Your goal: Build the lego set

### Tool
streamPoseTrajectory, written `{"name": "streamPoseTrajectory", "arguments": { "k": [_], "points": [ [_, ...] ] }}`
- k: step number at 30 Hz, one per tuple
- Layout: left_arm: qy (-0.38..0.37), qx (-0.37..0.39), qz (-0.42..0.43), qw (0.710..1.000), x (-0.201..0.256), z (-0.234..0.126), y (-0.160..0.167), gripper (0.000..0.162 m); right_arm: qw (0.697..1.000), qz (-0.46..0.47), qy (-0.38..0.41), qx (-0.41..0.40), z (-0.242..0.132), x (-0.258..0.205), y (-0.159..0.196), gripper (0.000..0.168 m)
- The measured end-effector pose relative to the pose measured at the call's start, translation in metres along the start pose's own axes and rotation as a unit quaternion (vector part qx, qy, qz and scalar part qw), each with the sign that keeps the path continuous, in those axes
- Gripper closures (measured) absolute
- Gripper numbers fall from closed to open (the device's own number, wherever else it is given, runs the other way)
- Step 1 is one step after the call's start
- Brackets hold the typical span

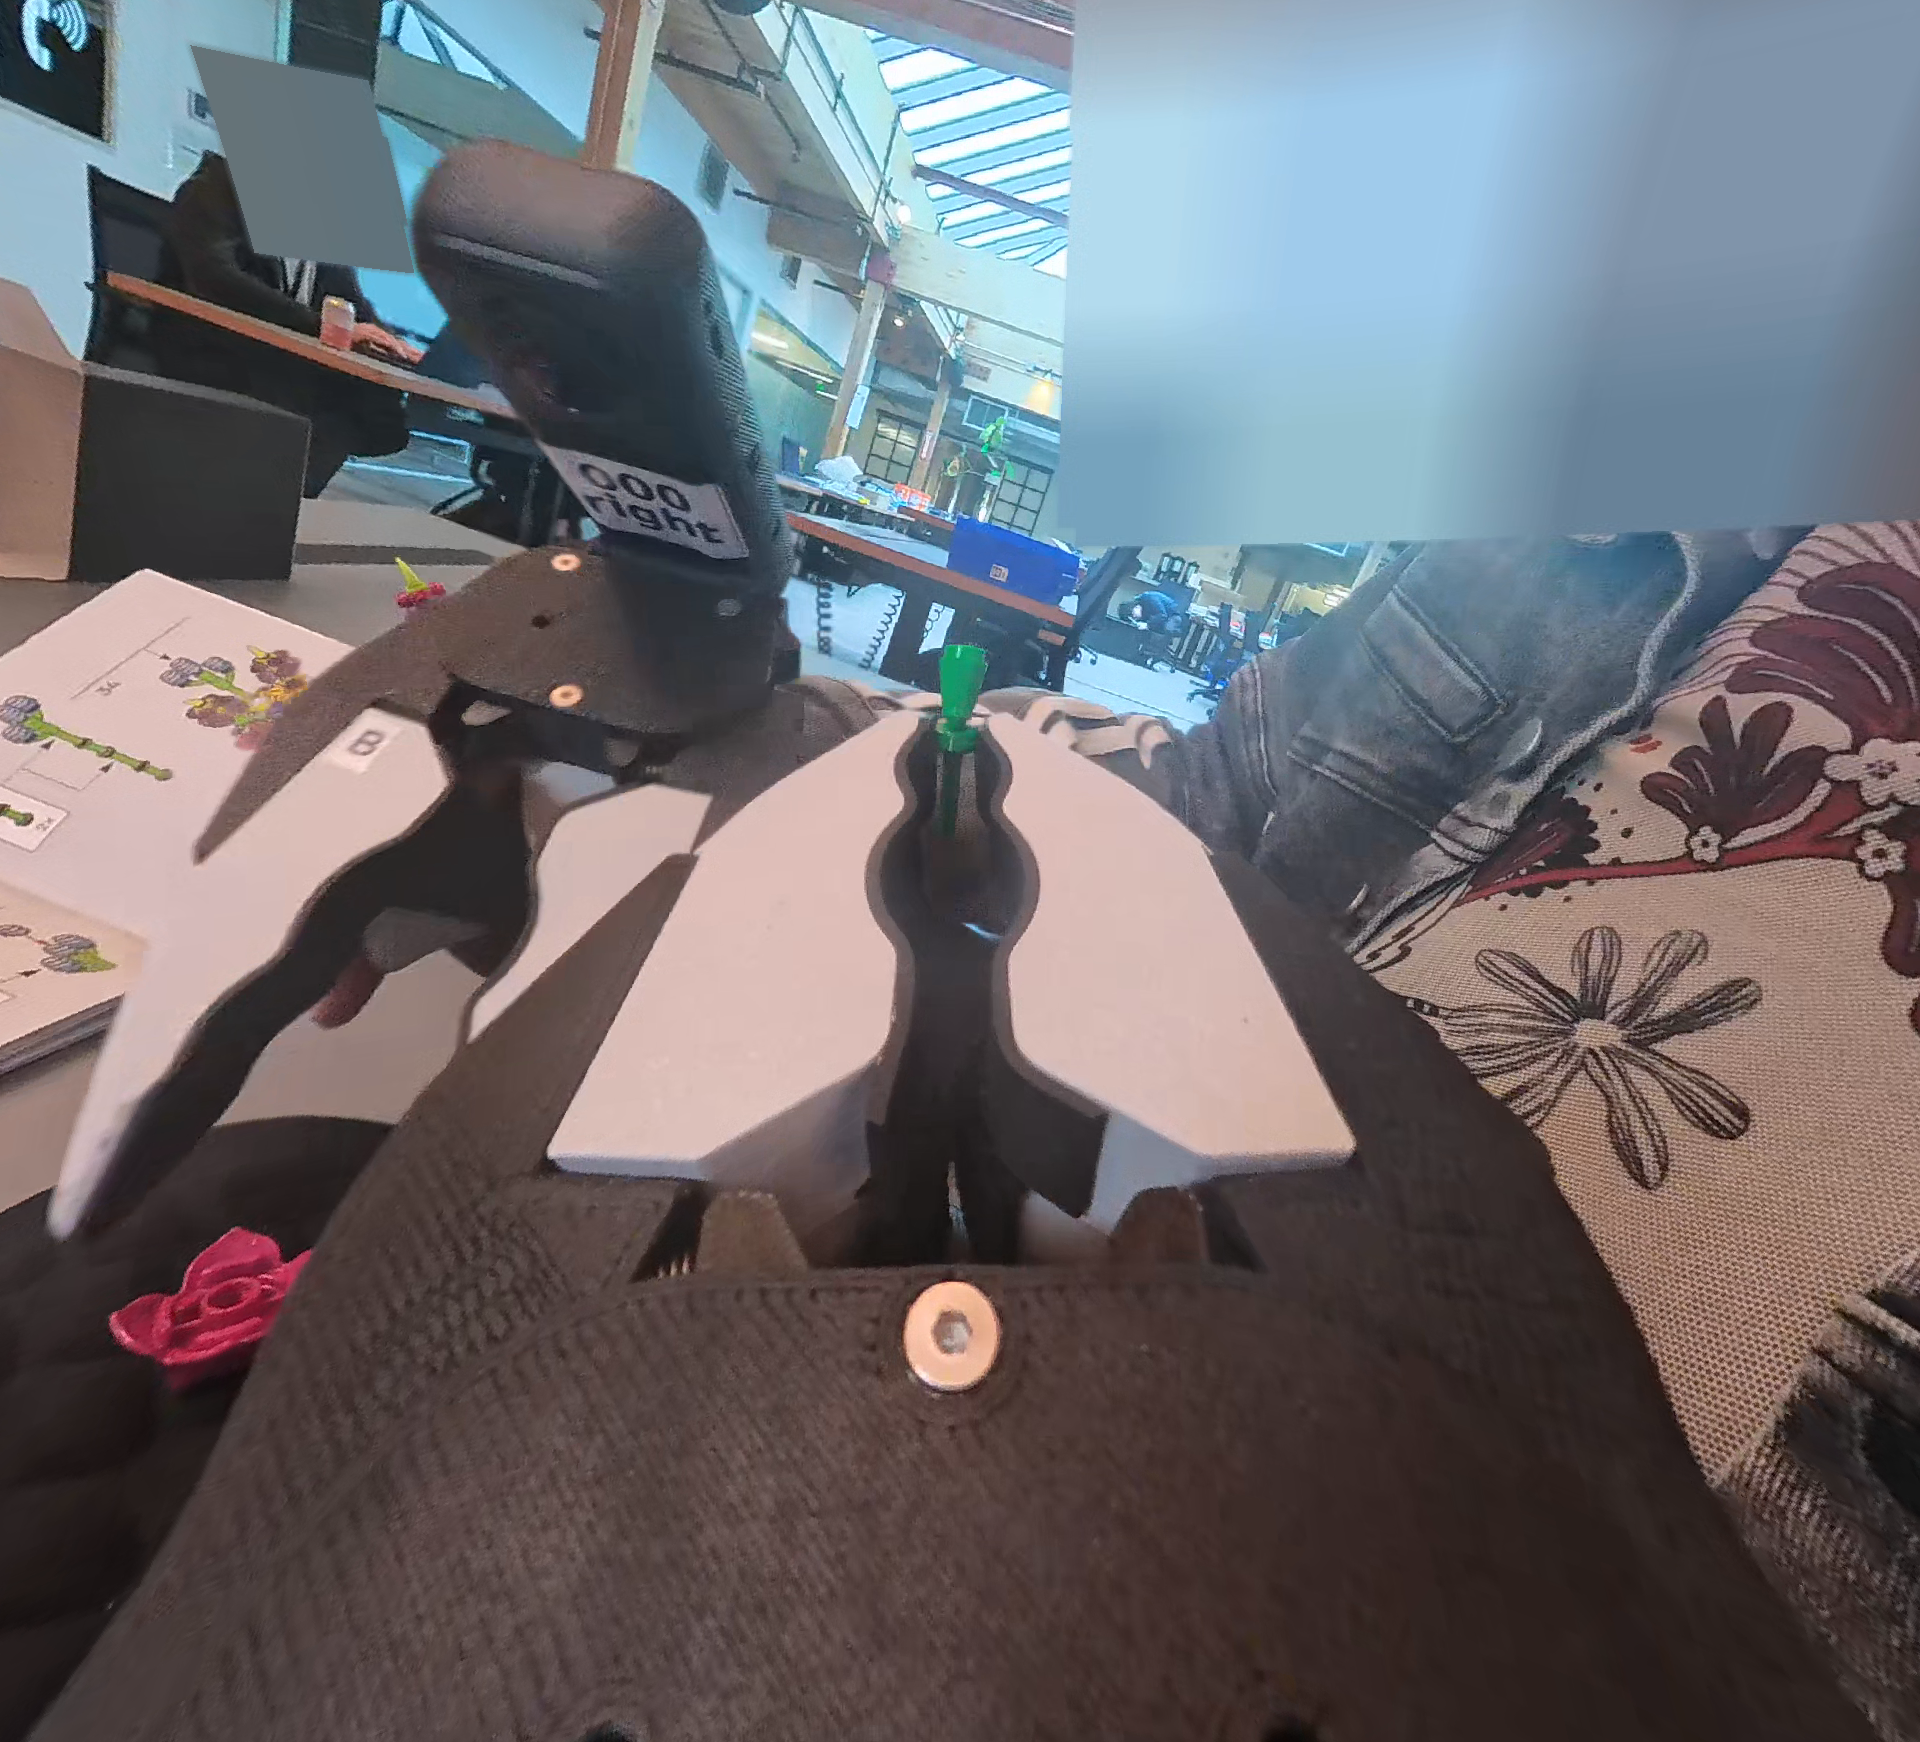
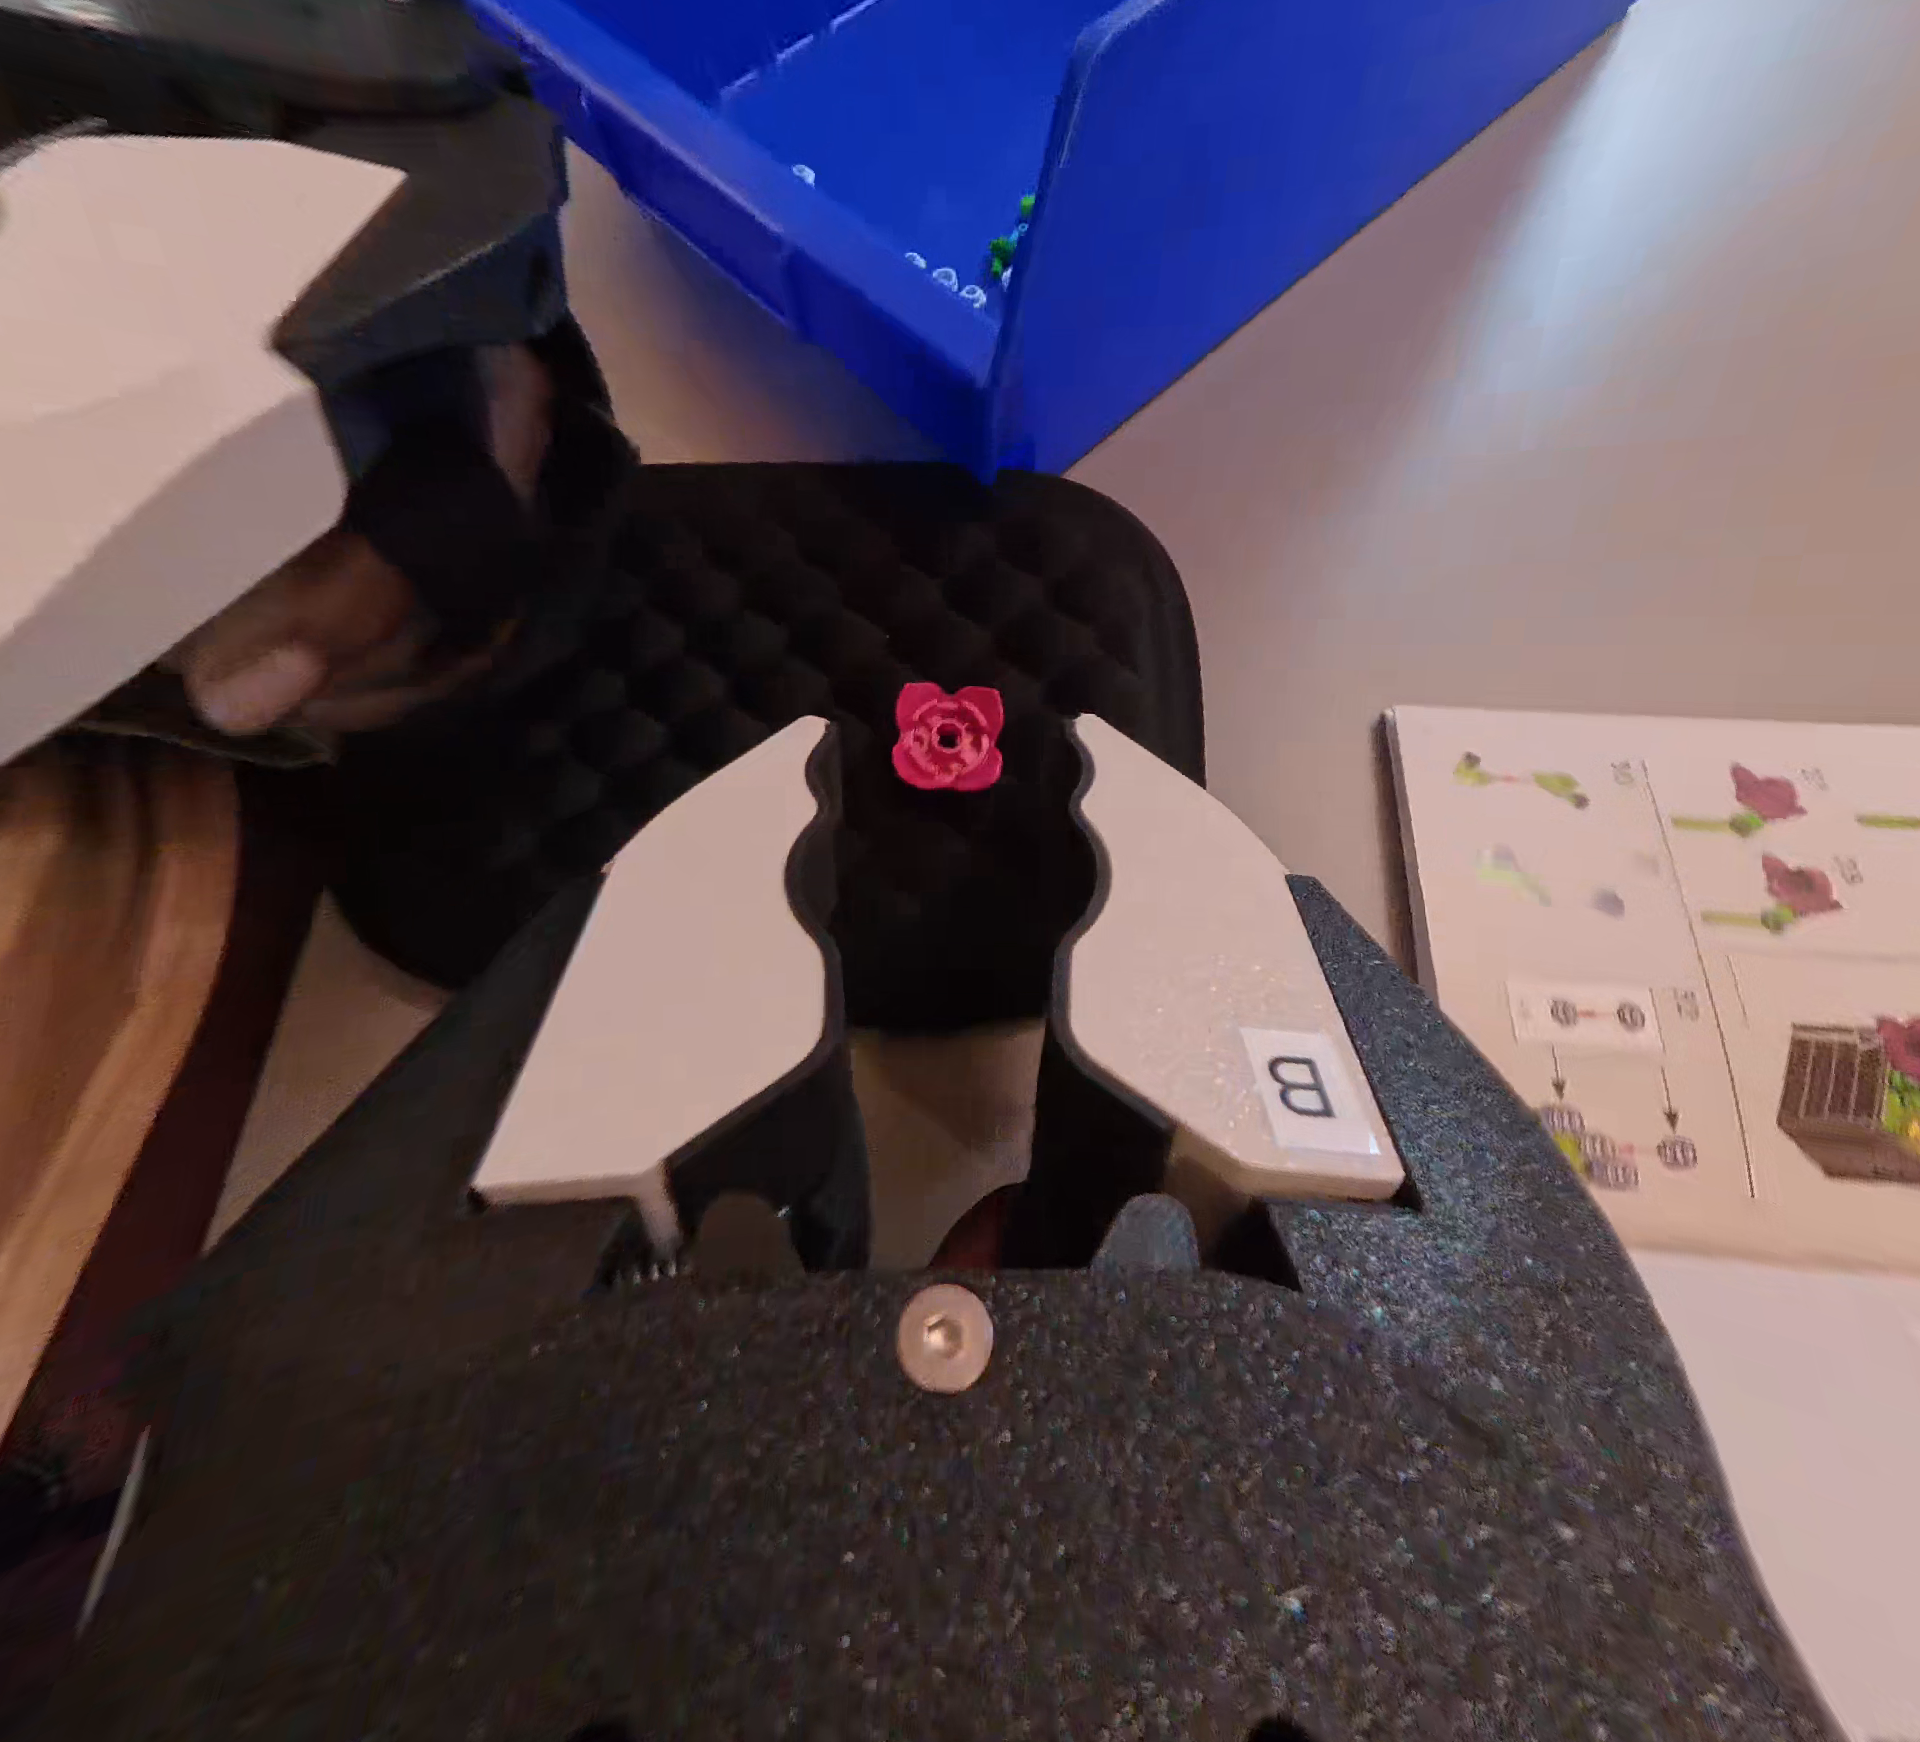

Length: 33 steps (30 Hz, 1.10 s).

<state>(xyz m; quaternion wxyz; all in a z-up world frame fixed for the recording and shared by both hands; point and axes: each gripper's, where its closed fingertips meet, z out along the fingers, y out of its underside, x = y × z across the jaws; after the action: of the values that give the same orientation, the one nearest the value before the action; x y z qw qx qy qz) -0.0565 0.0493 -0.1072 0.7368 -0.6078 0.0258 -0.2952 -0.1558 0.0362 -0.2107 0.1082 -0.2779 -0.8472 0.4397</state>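
Note:
My left gripper [image 1: 951,734] is shut on a thin green stem piece [image 1: 956,676] and holds it upright in the air. A pink flower piece [image 2: 948,738] lies flat on a black foam pad [image 2: 779,612]. My right gripper [image 2: 951,724] is open just above the pad, with a fingertip on each side of the flower and not touching it. In the left wrist view the right gripper [image 1: 135,1038] shows at the left, open, above the same flower [image 1: 208,1313]. One finger of the left gripper [image 2: 156,404] shows at the upper left of the right wrist view.
A blue bin [image 2: 1299,134] with small loose pieces [image 2: 997,248] stands behind the pad. An open instruction booklet [image 2: 1558,861] lies to the right, also seen in the left wrist view [image 1: 104,757]. A person's patterned shirt [image 1: 1662,965] is close by. A small flower build [image 1: 416,591] and a black box [image 1: 187,487] stand farther off. There is about 12 centimeters between the tips of the two grippers.

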Motion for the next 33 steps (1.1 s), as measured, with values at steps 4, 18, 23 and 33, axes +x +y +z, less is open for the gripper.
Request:
{"name": "streamPoseTrajectory", "arguments": {
  "k": [4, 18, 23, 33],
  "points": [
    [-0.006, -0.004, -0.006, 1.000, -0.003, 0.001, 0.001, 0.154, 1.000, -0.015, 0.010, -0.018, 0.005, 0.001, 0.004, 0.147],
    [-0.075, -0.073, -0.046, 0.993, -0.029, 0.013, 0.016, 0.154, 0.929, 0.204, 0.039, 0.306, -0.137, -0.011, -0.010, 0.149],
    [-0.112, -0.138, -0.023, 0.984, -0.044, 0.022, 0.029, 0.154, 0.894, 0.248, 0.004, 0.373, -0.148, -0.029, -0.010, 0.148],
    [-0.115, -0.183, -0.035, 0.976, -0.049, 0.025, 0.044, 0.155, 0.889, 0.262, 0.008, 0.376, -0.139, -0.032, -0.002, 0.148]
  ]
}}
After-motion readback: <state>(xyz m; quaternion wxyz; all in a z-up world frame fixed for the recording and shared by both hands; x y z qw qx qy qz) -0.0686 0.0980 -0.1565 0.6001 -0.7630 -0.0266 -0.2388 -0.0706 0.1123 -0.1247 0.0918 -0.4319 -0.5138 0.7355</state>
